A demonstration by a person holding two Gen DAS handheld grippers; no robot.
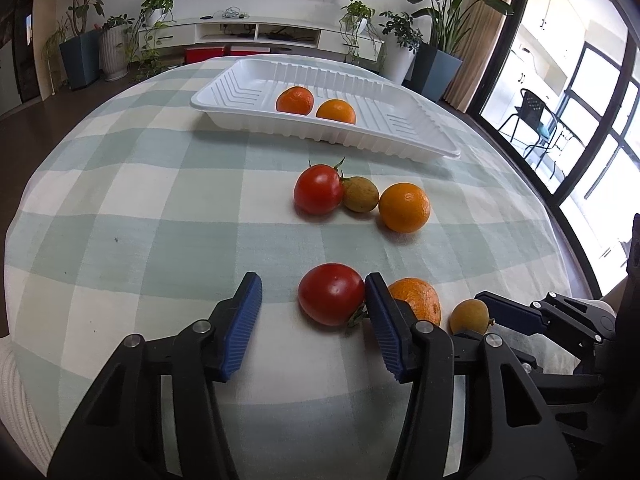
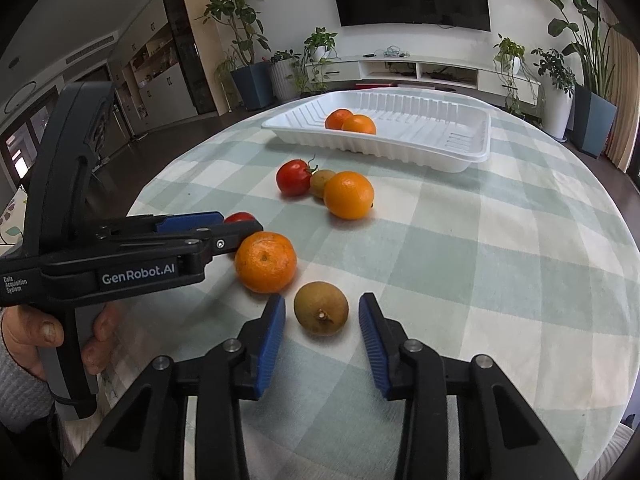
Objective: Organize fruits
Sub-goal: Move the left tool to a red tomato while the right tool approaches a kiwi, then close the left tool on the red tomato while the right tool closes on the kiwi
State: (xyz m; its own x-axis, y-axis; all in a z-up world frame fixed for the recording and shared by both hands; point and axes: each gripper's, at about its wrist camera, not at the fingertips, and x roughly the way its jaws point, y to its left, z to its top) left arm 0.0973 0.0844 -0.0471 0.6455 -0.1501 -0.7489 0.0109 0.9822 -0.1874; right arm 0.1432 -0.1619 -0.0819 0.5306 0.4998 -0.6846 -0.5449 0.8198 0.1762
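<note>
A white tray (image 1: 224,102) at the table's far side holds two oranges (image 1: 295,100) (image 1: 336,111). On the cloth lie a tomato (image 1: 318,189), a brown longan-like fruit (image 1: 361,194) and an orange (image 1: 404,207). My left gripper (image 1: 312,292) is open around a near tomato (image 1: 331,293), whose right side touches the right pad. A mandarin (image 1: 418,298) lies just right of it. My right gripper (image 2: 322,312) is open around a brown fruit (image 2: 321,307), pads not touching. The left gripper (image 2: 236,226) shows in the right wrist view beside the mandarin (image 2: 265,262).
The round table has a green-and-white checked cloth (image 1: 160,200). The tray also shows in the right wrist view (image 2: 472,136). A hand (image 2: 36,336) holds the left gripper's handle. Potted plants, a TV unit and glass doors stand beyond the table.
</note>
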